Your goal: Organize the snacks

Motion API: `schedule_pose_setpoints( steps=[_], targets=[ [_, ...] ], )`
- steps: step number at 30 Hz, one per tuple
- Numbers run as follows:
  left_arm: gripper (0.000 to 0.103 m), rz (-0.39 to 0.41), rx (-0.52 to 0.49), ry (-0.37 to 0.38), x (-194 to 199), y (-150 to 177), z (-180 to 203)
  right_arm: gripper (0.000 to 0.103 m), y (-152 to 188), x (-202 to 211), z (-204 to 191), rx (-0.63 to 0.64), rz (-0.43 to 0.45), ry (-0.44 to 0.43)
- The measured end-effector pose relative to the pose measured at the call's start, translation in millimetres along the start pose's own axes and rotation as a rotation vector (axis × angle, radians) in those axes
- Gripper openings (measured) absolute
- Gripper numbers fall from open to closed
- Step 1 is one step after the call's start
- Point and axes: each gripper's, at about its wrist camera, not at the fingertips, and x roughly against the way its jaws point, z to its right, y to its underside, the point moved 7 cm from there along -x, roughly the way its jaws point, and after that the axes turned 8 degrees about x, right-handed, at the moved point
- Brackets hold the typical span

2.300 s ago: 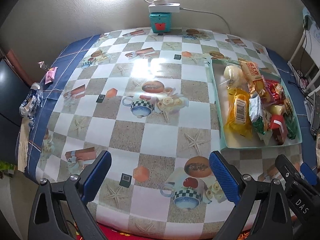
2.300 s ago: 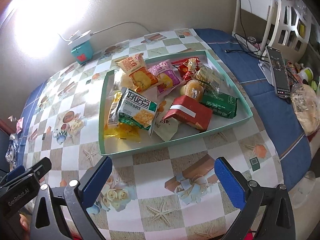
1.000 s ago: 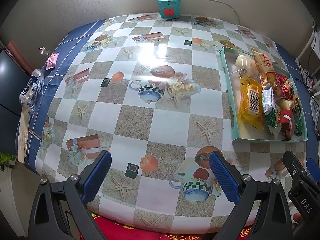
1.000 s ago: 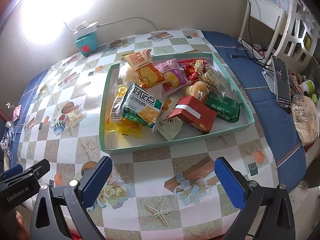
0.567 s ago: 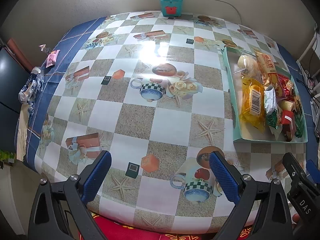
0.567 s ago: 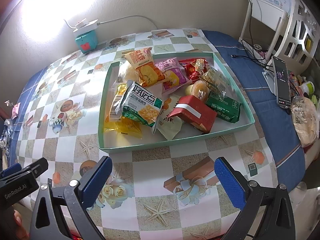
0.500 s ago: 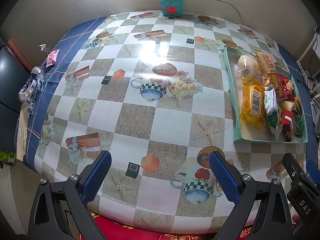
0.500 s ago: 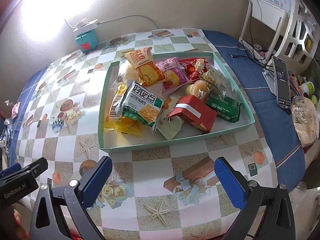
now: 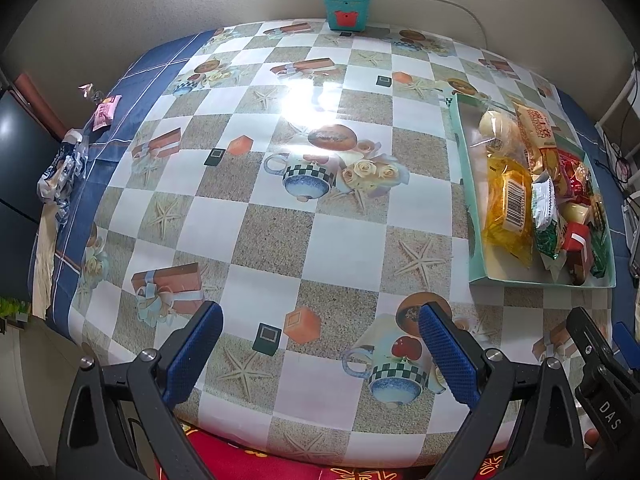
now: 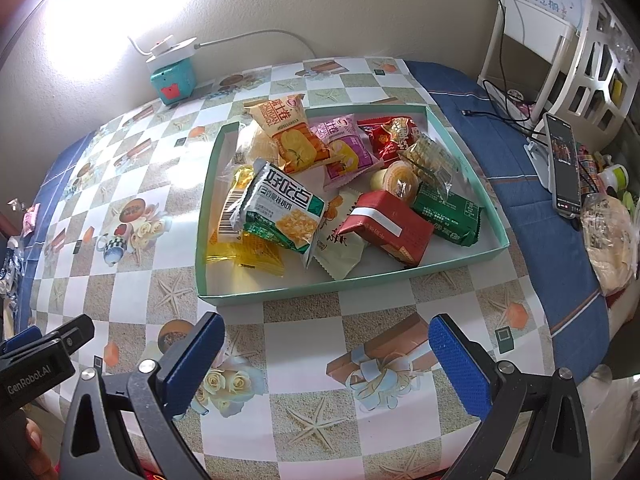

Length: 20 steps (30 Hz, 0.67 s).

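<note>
A shallow teal tray [image 10: 280, 292] [image 9: 472, 232] on the patterned tablecloth holds several snack packs: a white-green cracker pack [image 10: 286, 208], a red box [image 10: 390, 230], a green pack [image 10: 448, 212], an orange pack [image 10: 290, 136], a pink pack [image 10: 348, 148] and a yellow pack [image 9: 506, 204]. My right gripper [image 10: 326, 360] is open and empty over the table's front edge, just short of the tray. My left gripper [image 9: 320, 348] is open and empty too, left of the tray, above bare tablecloth.
A teal box [image 9: 347, 10] with a white power strip on it stands against the back wall. Wrappers and a pink packet [image 9: 106, 112] lie at the left edge. A phone on a stand [image 10: 562, 166], cables and a bagged item [image 10: 608, 236] sit at the right.
Both grippers have drawn back and risen slightly, so more of the table and the tray's near edge shows. Their jaws stayed open and the snacks did not move.
</note>
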Motion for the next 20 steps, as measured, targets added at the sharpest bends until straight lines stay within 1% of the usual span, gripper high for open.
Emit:
schedule_pose_setpoints(
  steps=[6,15,20],
  targets=[
    [0.098,-0.002,0.007,-0.006,-0.8,0.3,-1.7,0.103,0.2,0.2,-0.4,0.002,-0.001,-0.001],
    [0.098,0.006,0.0,0.012,2.1,-0.7,1.5,0.103,0.7,-0.6,0.0,0.006,-0.004,-0.001],
    [0.098,0.05,-0.011,0.027,10.7,-3.5,3.9,0.103,1.0,-1.1,0.2,0.006,-0.004,-0.002]
  ],
)
